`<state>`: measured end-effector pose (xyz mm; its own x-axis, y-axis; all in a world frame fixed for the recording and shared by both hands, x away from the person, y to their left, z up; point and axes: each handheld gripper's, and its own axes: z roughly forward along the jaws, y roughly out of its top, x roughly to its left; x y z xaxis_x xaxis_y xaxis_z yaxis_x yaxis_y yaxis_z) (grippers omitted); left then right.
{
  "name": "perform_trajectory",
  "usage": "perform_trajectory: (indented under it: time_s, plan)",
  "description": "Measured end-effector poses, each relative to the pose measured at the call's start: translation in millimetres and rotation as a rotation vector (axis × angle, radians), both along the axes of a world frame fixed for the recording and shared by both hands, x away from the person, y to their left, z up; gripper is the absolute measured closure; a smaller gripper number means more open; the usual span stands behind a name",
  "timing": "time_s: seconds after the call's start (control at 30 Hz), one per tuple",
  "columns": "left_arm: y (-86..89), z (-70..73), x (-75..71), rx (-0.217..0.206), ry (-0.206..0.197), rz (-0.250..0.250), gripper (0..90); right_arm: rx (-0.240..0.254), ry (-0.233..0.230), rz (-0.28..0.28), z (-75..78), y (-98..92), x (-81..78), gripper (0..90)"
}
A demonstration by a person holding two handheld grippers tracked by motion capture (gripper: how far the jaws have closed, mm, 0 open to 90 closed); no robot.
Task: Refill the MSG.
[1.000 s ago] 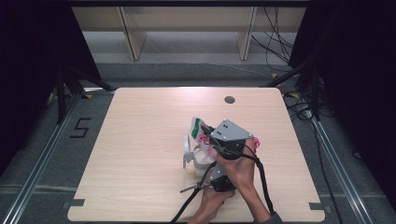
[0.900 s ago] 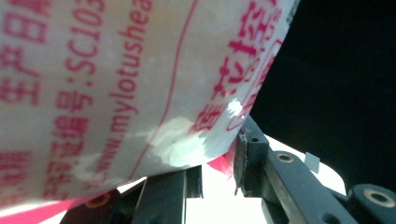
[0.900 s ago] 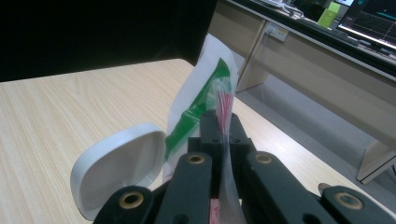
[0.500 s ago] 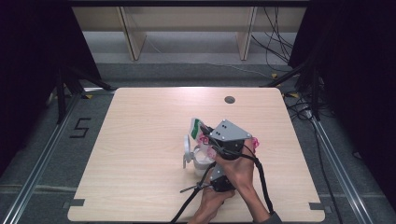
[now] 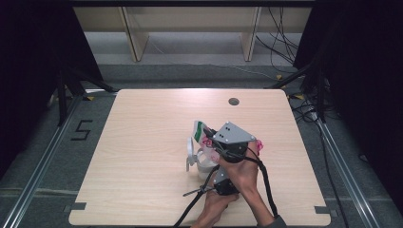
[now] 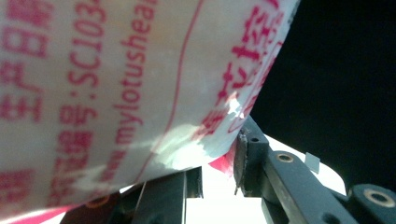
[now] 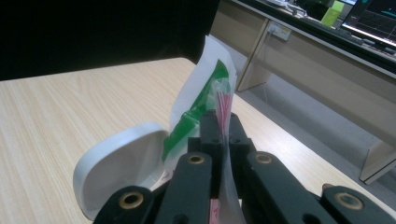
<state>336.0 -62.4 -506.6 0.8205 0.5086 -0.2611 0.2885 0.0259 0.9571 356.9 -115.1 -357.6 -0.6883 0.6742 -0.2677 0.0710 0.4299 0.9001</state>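
A: What's the right gripper (image 7: 223, 122) doing w/ that bag (image 7: 205, 88)?

B: Jaws fully closed, pinching a thin edge of the plastic bag, the part w/ red print. In the right gripper view the film runs straight up between the two black jaws. Prob. so the top stays taut and upright instead of flopping.

A: And the left gripper (image 6: 218, 161)?

B: Jaws stand apart, partly open. In the left gripper view the bag's white, red-printed side (image 6: 135, 79) bulges right above them and touches the top of the right-hand jaw. Whether it really clamps the film, can't tell; looks more like it props or steadies the lower part.

A: Where's the bag on the table (image 5: 142, 142)?

B: Right of centre, toward the person's side. From the high view it stands up over a white container (image 5: 207, 164), w/ a white lid (image 5: 190, 154) hinged open on the left, leaning up.

A: Why lid open?

B: My guess: the bag's contents go into the container, or the bag comes out of it. Lid is out of the way, so the mouth is free.

A: Both hands so close together?

B: Yes, right hand (image 5: 244, 173) above, left hand (image 5: 216, 204) just below. Two grips near each other give control over limp film. Risk I see: thin edge slips from the pinch if pulled sideways.
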Motion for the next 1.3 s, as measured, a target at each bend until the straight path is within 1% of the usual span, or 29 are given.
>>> perform_trajectory:
  time_s: [0.03, 0.07, 0.1, 0.13, 0.23, 0.3, 0.33, 0.37, 0.43, 0.47, 0.5, 0.53, 0.57, 0.6, 0.67, 0.7, 0.73, 0.8, 0.93, 1.0, 1.03, 1.07, 1.1, 1.2, 1.23, 1.27, 1.3]
  plan:
    - [0.1, 0.3, 0.0, 0.001, -0.001, -0.001, 75.2, 0.012, -0.002, -0.002, 0.9, -0.5, -0.5, 90.0]
    - [0.5, 0.7, -0.5, 0.013, 0.001, 0.0, 75.2, 0.004, -0.018, -0.005, 1.8, -1.6, -0.3, 90.0]
    - [0.3, 0.6, -0.7, 0.024, 0.003, 0.0, 75.2, 0.01, -0.004, 0.0, 1.1, -1.0, -0.5, 90.0]
    - [-1.3, -0.9, -0.4, -0.002, 0.003, -0.008, 75.1, 0.006, -0.005, -0.004, 0.6, -1.3, 0.0, 90.0]
    - [-1.0, -0.8, -0.4, -0.003, 0.004, -0.006, 75.2, 0.018, 0.006, -0.007, 0.0, -2.9, 1.2, 90.0]
    - [-0.9, -0.3, -0.3, 0.001, 0.004, -0.006, 75.2, 0.017, 0.0, -0.008, 1.1, -3.4, 0.1, 90.0]
    - [-1.4, -0.7, -0.4, -0.004, 0.005, -0.006, 75.2, 0.024, 0.01, -0.009, 0.3, -2.2, -0.5, 90.0]
    - [-0.9, -0.9, -0.4, -0.002, 0.004, -0.007, 75.2, 0.01, -0.002, 0.002, 0.3, -2.4, 0.9, 90.0]
    - [-0.4, -0.5, -0.3, 0.001, 0.0, 0.002, 75.2, 0.017, 0.002, -0.002, 0.2, -2.3, 0.9, 90.0]
    - [-0.3, -0.3, -0.2, 0.0, 0.001, 0.0, 75.2, 0.027, 0.013, -0.007, 0.3, -1.5, -0.9, 90.0]
    - [-0.5, -0.1, -0.2, -0.003, 0.001, -0.001, 75.2, 0.018, 0.002, 0.001, 0.7, -1.4, -0.3, 90.0]
    - [0.0, 0.2, -0.9, 0.017, 0.007, 0.006, 75.2, 0.011, -0.004, 0.002, 0.5, -0.5, -0.6, 90.0]
    - [-0.8, -0.8, -0.4, -0.003, 0.004, -0.007, 75.2, 0.0, -0.003, 0.004, -0.3, 0.4, -0.2, 90.0]
    - [-0.3, -0.9, -0.1, -0.001, 0.004, -0.004, 75.1, -0.004, 0.002, 0.005, -0.9, 0.8, 0.2, 90.0]
    - [-0.1, -0.8, 0.2, -0.007, 0.002, 0.004, 75.2, 0.007, 0.004, 0.009, -0.5, 0.9, -0.3, 90.0]
    - [0.3, -0.3, 0.2, -0.003, 0.003, 0.002, 75.2, 0.01, -0.001, 0.007, 0.0, 0.6, -0.6, 90.0]
    - [-0.3, -0.6, -0.2, -0.008, 0.007, 0.002, 75.2, 0.006, -0.014, 0.004, 0.5, 0.2, -0.5, 90.0]
    - [0.4, -0.9, 0.0, 0.004, 0.005, -0.004, 75.2, 0.005, 0.005, 0.011, -0.8, 0.9, 0.2, 90.0]
    - [-0.1, -0.8, 0.2, -0.005, 0.007, 0.002, 75.3, 0.014, -0.003, 0.006, 0.0, 0.5, -0.7, 90.0]
    - [0.6, -1.2, 0.4, 0.005, 0.005, -0.002, 75.2, 0.005, 0.006, 0.011, -0.9, 1.1, 0.1, 90.0]
    - [0.9, -1.2, 0.5, 0.005, 0.005, -0.002, 75.3, 0.007, -0.001, 0.001, -1.3, 1.7, 0.0, 90.0]
    - [0.8, -0.8, 0.5, 0.001, 0.007, 0.001, 75.3, 0.006, -0.001, 0.005, -1.1, 1.6, 0.0, 90.0]
    - [0.1, -0.8, 0.6, -0.007, 0.007, 0.004, 75.3, 0.012, 0.008, 0.013, -0.6, 1.5, -0.6, 90.0]
    - [0.2, -1.5, 0.8, 0.003, 0.005, 0.003, 75.2, 0.006, 0.001, 0.005, -1.4, 1.5, 0.4, 90.0]
    - [1.7, -0.7, 0.2, 0.025, 0.009, 0.009, 75.3, 0.003, -0.006, 0.003, -1.4, 0.9, 0.8, 90.0]
    - [1.2, -1.1, 0.6, 0.003, 0.006, 0.001, 75.3, 0.011, -0.001, 0.006, -1.0, 0.9, 0.4, 90.0]
    - [0.5, -0.8, 0.5, -0.006, 0.007, 0.006, 75.3, 0.014, 0.002, 0.012, -0.6, 0.7, 0.1, 90.0]
